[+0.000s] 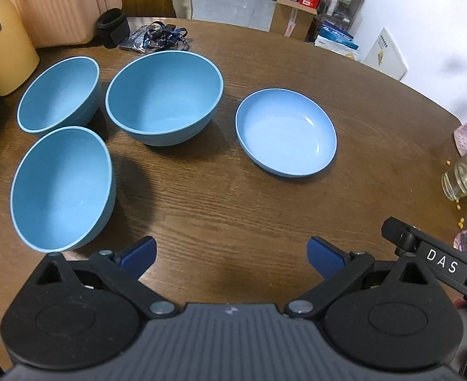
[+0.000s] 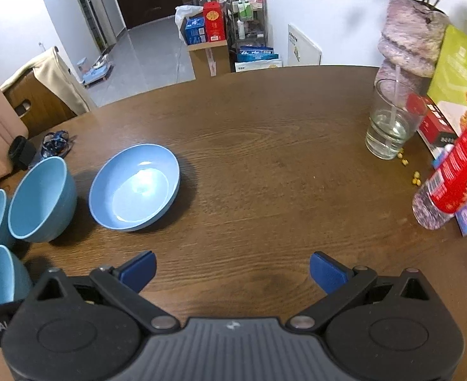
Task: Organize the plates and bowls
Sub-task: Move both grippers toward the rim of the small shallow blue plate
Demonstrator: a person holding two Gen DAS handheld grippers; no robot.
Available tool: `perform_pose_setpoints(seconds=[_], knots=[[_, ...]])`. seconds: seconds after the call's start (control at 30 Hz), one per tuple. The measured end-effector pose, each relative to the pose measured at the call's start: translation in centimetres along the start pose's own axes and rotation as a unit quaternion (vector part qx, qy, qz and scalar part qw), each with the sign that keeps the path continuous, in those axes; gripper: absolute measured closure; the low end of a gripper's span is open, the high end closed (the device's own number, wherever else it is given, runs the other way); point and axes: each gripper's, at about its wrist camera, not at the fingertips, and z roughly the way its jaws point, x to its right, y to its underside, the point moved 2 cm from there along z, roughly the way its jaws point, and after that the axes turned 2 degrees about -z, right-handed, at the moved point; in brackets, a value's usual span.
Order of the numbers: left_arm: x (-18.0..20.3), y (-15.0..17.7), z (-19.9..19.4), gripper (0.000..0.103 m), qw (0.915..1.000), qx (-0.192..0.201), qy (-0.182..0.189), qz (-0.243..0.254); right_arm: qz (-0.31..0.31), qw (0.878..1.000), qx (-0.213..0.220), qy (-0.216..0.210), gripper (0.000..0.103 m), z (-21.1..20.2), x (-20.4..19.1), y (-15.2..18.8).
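Flanking the plate (image 1: pixel 286 133): three bowls (image 1: pixel 163 95), a glass (image 2: pixel 390 120); both tools (image 1: pixel 232 255) (image 2: pixel 233 270) gape apart.

Three blue bowls (image 1: pixel 164 96) upright left of shallow plate (image 1: pixel 286 132).

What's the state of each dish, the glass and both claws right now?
left claw: open, empty
right claw: open, empty
three deep bowls: upright, empty, unstacked
shallow plate: upright, empty, apart from the bowls
glass: upright, some water, a straw inside
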Motion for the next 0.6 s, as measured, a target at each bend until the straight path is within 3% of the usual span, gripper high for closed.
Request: perform_pose_setpoints(seconds=[0.6], knots=[[0.7, -4.7, 5.4, 0.000, 0.9947, -0.006, -0.025, -0.099, -0.091, 0.995, -0.025, -0.028, 0.000, 7.3, -2.5, -6.9]])
